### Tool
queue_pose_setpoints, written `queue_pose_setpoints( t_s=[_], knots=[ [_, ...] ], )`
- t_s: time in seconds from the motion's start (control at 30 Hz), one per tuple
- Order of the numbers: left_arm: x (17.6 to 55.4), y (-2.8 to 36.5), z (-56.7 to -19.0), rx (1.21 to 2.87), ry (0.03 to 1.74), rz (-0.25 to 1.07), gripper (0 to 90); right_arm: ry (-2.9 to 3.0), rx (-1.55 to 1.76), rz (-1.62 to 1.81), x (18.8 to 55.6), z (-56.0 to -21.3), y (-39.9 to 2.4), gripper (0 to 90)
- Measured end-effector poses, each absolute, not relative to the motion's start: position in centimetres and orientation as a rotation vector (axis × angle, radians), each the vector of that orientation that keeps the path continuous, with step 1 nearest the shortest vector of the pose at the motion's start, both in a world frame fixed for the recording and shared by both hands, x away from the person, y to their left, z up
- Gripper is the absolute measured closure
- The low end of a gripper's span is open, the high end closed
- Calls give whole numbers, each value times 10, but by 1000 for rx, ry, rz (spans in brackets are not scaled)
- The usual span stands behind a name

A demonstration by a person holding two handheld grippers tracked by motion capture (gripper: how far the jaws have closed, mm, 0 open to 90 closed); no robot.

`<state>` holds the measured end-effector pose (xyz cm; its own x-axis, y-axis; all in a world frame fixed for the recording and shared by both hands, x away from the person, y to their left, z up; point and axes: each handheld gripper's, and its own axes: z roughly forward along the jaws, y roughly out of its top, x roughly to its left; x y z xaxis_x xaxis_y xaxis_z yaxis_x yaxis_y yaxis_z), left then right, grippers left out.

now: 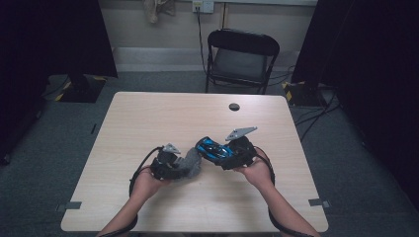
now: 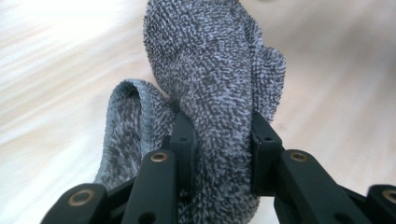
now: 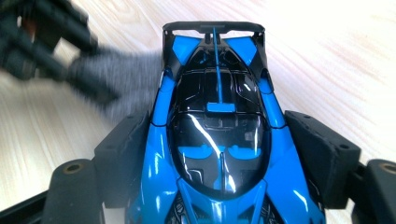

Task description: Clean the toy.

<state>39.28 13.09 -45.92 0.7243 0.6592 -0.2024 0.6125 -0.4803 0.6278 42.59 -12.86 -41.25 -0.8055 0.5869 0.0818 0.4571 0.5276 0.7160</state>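
A blue and black toy car [image 1: 213, 149] [image 3: 217, 135] is clamped by its sides between the jaws of my right gripper [image 1: 223, 155] [image 3: 224, 158], just above the wooden table [image 1: 163, 113], its rear wing pointing away from the camera. My left gripper [image 1: 182, 167] [image 2: 218, 144] is shut on a bunched grey terry cloth [image 1: 191, 163] [image 2: 210, 70], which bulges out past the pads. In the right gripper view, the blurred cloth [image 3: 126, 74] and the left gripper [image 3: 105, 91] sit by the car's rear left flank; whether cloth and car touch I cannot tell.
A dark round hole [image 1: 234, 106] marks the table's far side. Behind the table stands a black folding chair [image 1: 240, 59]. Black curtains hang at both sides, and cables lie on the grey floor at the right.
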Motion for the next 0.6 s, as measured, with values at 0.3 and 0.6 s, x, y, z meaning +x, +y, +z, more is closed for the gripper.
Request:
queue_pose_setpoints(
  t_s=[0.3,0.6],
  knots=[
    [385,84,-456,2116,875,-47,688,2569,912,1178,429,-409,-121,253],
    [385,70,-458,2043,884,-147,687,2584,935,1174,430,-420,-120,252]
  ],
)
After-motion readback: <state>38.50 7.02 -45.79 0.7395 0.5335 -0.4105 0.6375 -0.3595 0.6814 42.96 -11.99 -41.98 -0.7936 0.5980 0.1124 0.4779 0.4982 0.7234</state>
